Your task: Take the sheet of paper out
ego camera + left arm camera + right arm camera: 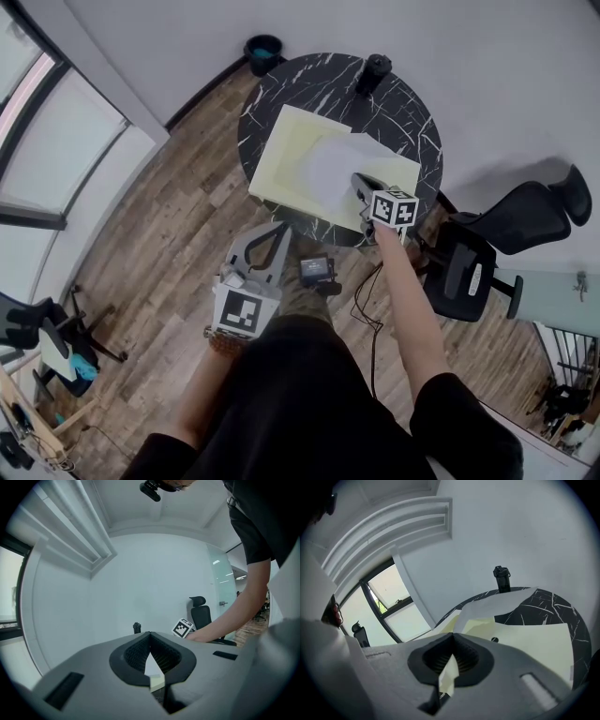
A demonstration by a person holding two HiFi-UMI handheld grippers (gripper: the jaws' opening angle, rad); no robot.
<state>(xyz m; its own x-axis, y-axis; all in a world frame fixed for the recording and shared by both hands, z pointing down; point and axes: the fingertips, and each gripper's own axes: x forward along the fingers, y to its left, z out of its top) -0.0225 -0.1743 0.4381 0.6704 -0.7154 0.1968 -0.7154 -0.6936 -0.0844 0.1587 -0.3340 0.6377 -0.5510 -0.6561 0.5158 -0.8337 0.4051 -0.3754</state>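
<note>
No text, label or number is legible anywhere.

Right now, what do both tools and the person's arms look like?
The left tool and right tool are grey, with black ribbed pads; each carries a white cube with black square markers. The person wears a black short-sleeved top, forearms bare.

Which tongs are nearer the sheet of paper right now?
Right. The right tongs are shut on the sheet of paper over the table; the left tongs sit short of the table.
</note>
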